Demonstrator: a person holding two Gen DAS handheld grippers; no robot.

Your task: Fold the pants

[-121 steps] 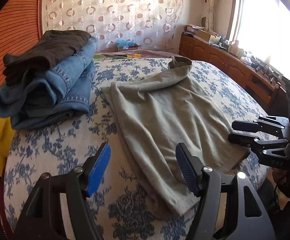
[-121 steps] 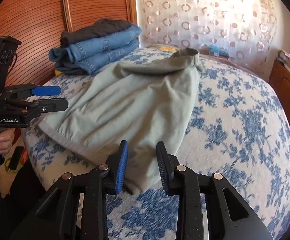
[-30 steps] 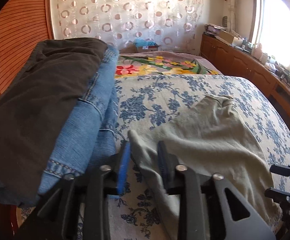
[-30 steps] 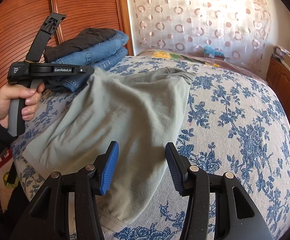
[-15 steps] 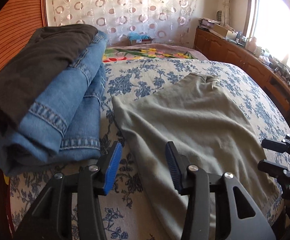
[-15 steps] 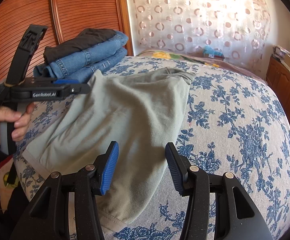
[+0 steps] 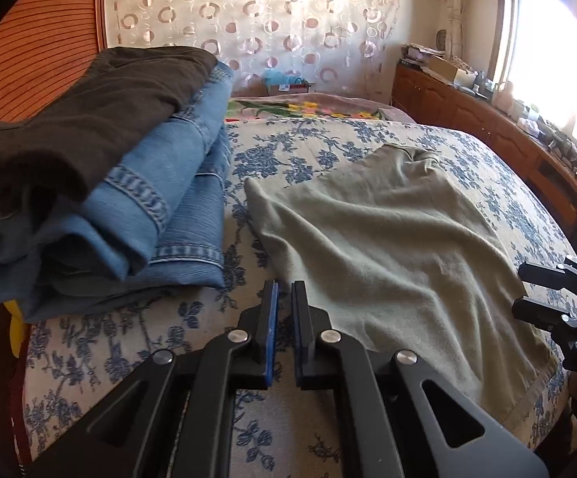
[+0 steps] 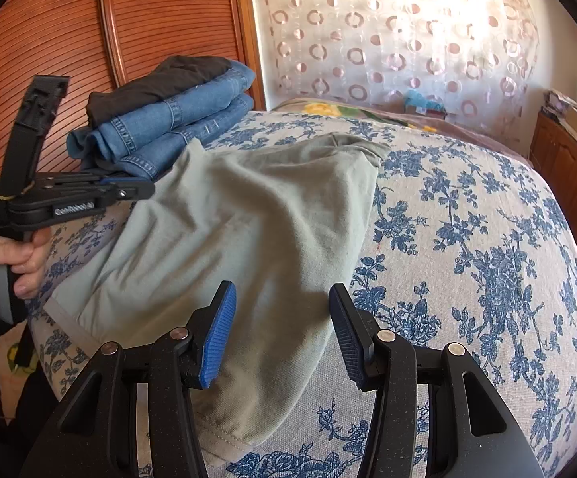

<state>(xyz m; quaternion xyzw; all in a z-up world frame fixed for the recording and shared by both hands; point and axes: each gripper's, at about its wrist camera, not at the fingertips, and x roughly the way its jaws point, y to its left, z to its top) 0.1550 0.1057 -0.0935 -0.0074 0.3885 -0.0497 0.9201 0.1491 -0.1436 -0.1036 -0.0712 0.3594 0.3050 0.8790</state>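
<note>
Grey-green pants (image 7: 388,235) lie folded flat on the flowered bed, also in the right wrist view (image 8: 240,239). My left gripper (image 7: 282,290) is shut and empty, above the bedcover just left of the pants' near left edge; it shows from the side in the right wrist view (image 8: 145,189). My right gripper (image 8: 282,306) is open and empty, hovering over the pants' near right part; it shows at the right edge of the left wrist view (image 7: 527,288).
A stack of folded blue jeans (image 7: 161,215) with a dark garment (image 7: 101,111) on top lies at the bed's left side, by a wooden headboard (image 8: 49,40). A wooden cabinet (image 7: 487,127) runs along the right wall under the window.
My left gripper let go of the pants' far left corner, drew back toward the near edge and shut. The pants lie flat. The right gripper has hardly moved.
</note>
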